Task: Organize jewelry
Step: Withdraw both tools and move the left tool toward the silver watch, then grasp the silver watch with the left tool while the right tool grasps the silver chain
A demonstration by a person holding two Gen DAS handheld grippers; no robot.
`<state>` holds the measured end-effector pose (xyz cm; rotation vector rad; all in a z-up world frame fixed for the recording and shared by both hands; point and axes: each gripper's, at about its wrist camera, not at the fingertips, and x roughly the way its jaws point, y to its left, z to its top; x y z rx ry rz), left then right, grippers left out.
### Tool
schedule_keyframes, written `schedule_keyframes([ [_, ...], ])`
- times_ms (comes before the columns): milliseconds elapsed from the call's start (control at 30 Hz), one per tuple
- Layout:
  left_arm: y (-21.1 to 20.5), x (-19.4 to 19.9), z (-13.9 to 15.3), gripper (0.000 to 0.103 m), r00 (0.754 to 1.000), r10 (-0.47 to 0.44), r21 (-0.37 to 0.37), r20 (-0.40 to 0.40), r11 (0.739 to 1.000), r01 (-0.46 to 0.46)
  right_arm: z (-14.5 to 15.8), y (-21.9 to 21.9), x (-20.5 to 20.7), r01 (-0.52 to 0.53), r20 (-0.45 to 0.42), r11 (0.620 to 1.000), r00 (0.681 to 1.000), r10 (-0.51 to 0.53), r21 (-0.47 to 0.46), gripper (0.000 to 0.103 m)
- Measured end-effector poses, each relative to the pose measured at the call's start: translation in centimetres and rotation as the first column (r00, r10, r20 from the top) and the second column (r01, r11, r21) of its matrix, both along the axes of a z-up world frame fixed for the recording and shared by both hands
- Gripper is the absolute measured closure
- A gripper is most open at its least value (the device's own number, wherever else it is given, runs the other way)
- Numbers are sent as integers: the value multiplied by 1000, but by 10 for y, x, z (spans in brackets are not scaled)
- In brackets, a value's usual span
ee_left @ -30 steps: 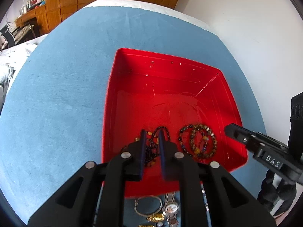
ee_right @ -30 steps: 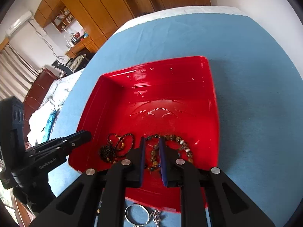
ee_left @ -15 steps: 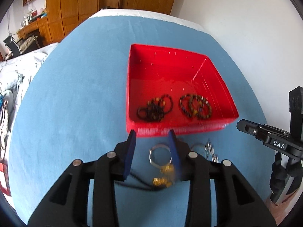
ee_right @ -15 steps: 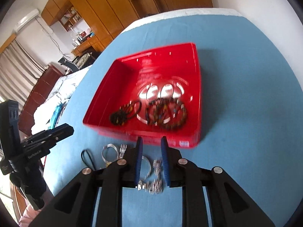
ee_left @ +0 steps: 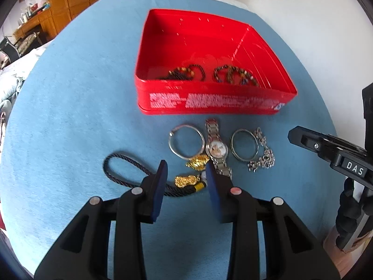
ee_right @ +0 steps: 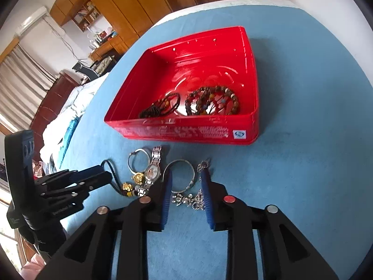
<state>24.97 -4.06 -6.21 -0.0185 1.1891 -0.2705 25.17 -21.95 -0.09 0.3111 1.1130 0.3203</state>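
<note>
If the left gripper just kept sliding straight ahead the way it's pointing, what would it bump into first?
Probably the gold charm on the black cord, which lies right between the open fingers of the left gripper. Beyond it come the second gold charm and the watch. Its height above the cloth is unclear.

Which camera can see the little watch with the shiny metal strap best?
The left wrist view: the silver metal-strap watch lies almost whole on the blue cloth, round face showing. In the right wrist view the watch is smaller, its lower strap hidden behind the right hand-held gripper.
</note>
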Motion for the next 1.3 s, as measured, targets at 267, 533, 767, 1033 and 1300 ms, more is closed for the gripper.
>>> schedule_keyframes([
  [267, -1, 9, -13, 71, 1000, 17, -12, -26, 1000, -18, -11, 3, 1, -4, -26, 1000, 1000, 3, -8, 74],
  [533, -24, 9, -16, 80, 998, -24, -74, -51, 997, 21, -16, -2, 1, 0, -44, 1000, 999, 0, 5, 74],
  [767, -39, 9, -28, 80, 994, -40, -96, -101, 995, 30, -16, -5, -1, -3, -50, 1000, 999, 4, 17, 74],
  [1033, -40, 25, -48, 82, 988, -11, -102, -156, 995, -5, -15, -4, -2, -5, -47, 1000, 999, 6, 16, 74],
  [1300, -41, 47, -58, 81, 987, 19, -99, -161, 995, -35, -24, -4, 1, -1, -69, 1000, 998, 1, 9, 74],
])
